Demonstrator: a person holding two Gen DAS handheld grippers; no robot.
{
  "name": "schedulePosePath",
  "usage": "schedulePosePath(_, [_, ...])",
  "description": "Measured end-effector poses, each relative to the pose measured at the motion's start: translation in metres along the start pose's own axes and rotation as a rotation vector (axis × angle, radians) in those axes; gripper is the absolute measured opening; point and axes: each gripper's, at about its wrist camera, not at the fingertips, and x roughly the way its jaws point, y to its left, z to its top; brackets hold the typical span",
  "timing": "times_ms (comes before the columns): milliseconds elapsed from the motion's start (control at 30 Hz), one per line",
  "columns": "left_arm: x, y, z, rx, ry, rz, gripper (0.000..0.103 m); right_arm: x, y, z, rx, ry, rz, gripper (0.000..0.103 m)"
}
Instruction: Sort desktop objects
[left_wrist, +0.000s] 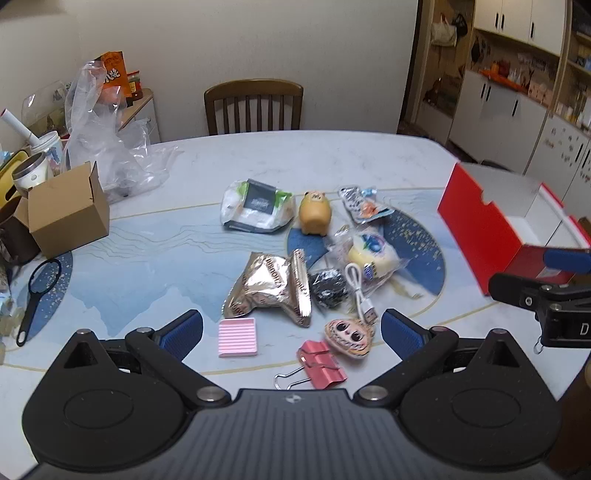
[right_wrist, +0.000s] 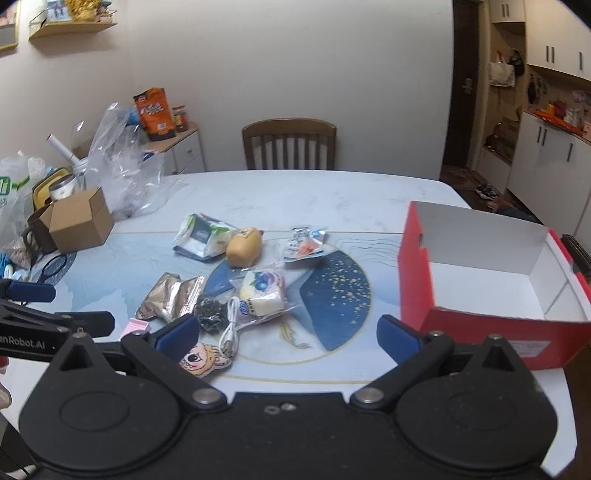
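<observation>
A heap of small objects lies mid-table: a gold foil packet (left_wrist: 271, 286), a yellow bear toy (left_wrist: 314, 218), a wrapped yellow cake (left_wrist: 373, 254), a white USB cable (left_wrist: 360, 291), a black scrubber (left_wrist: 328, 288), a pink striped pad (left_wrist: 237, 338), pink binder clips (left_wrist: 321, 363) and a face charm (left_wrist: 348, 338). A red box (right_wrist: 491, 284), white inside and empty, stands at the right. My left gripper (left_wrist: 291, 332) is open above the pad and clips. My right gripper (right_wrist: 286, 332) is open, left of the red box, with the charm (right_wrist: 201, 358) by its left finger.
A brown cardboard box (left_wrist: 68, 212), cups and a clear plastic bag (left_wrist: 107, 147) crowd the table's left side. A black magnifier (left_wrist: 37, 299) lies at the left edge. A wooden chair (left_wrist: 255, 107) stands behind the table. Cabinets line the right wall.
</observation>
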Motion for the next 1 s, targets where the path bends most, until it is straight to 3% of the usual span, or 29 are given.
schedulePosePath(133, [0.01,0.007,-0.002,-0.022,0.011,-0.069,0.103,0.015,0.008,-0.001,-0.042,-0.003,0.009,0.102])
schedulePosePath(333, [0.028,0.002,-0.013,0.096,-0.047,-0.068,0.103,0.046,0.018,-0.001,-0.092,0.025,0.018,0.1])
schedulePosePath(833, [0.082,-0.008,-0.053,0.259,-0.017,-0.161,0.103,0.093,0.044,-0.016,-0.102,0.165,0.102,0.093])
schedulePosePath(1000, [0.1,-0.01,-0.061,0.299,0.019,-0.183,0.093,0.109,0.049,-0.028,-0.083,0.222,0.106,0.087])
